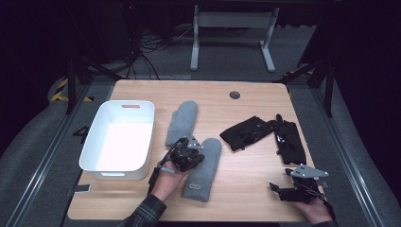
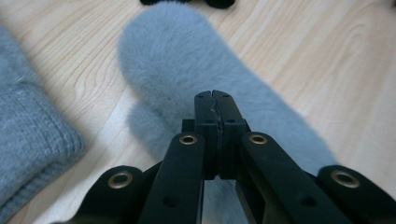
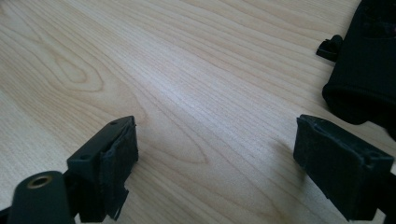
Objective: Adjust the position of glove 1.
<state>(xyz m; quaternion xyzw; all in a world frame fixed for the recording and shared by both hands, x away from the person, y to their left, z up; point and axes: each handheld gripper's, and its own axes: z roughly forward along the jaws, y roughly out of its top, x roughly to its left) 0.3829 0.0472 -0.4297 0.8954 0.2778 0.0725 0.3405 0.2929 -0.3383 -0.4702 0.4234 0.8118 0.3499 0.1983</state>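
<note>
Two grey mittens lie mid-table: one farther back, one nearer me. My left gripper is over the near mitten's left side. In the left gripper view its jaws stand pressed together with nothing between them, above the fuzzy mitten. The other mitten's knit cuff lies at the left. Two black gloves lie to the right. My right gripper rests near the front right edge, its jaws wide apart over bare wood, with a black glove ahead to the right.
A white plastic bin stands at the table's left side. A round cable hole sits near the back edge. Bare wood lies between the two grippers at the front. Dark floor, cables and a desk frame lie beyond the table.
</note>
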